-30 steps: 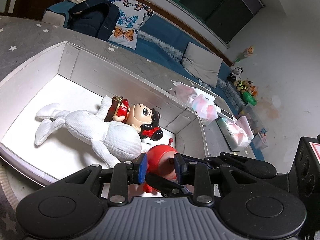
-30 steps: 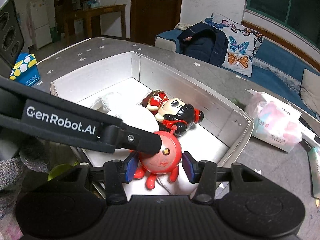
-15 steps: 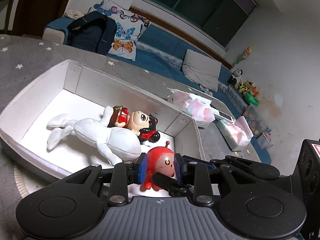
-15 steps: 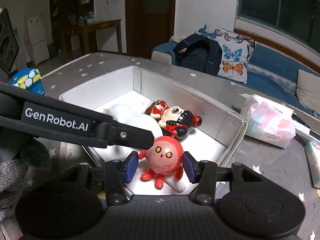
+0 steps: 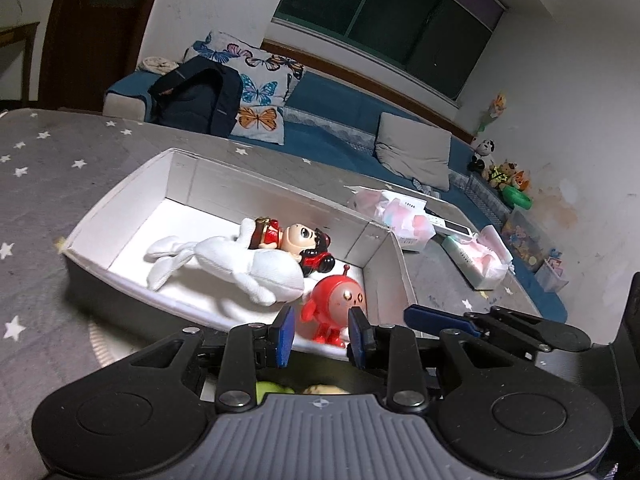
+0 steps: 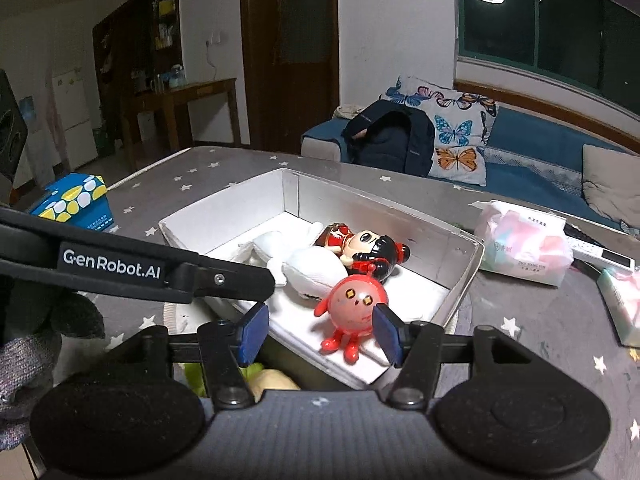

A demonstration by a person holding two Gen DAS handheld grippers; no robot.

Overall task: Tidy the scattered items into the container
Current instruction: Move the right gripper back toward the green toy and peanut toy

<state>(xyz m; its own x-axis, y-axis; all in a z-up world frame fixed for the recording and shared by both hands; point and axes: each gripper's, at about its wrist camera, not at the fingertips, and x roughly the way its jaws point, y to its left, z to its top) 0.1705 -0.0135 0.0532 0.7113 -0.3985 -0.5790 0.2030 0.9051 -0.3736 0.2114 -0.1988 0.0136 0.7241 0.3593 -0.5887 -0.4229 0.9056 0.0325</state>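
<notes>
A white box is seen on a grey, star-printed table cover. 3 toys lie inside it: a white plush figure, a doll in red with black hair, and a round red toy standing at the near right corner. Right of the box, 2 tissue packs and a white remote are laid on the cover; a blue and yellow carton sits at the left edge. The left gripper's arm, marked GenRobot.AI, is stretched across the right view's left side, in front of part of the box.

The left gripper is held narrowly apart with nothing between its pads. The right gripper is opening; its pads stand clear of the red toy, which is only framed behind them.

Compared with 1 second ago, both grippers have drawn back and up, the red toy has been let go, and more of the table is shown.

Behind, a blue sofa with butterfly cushions, a dark backpack, a dark window and a wooden door are visible.
</notes>
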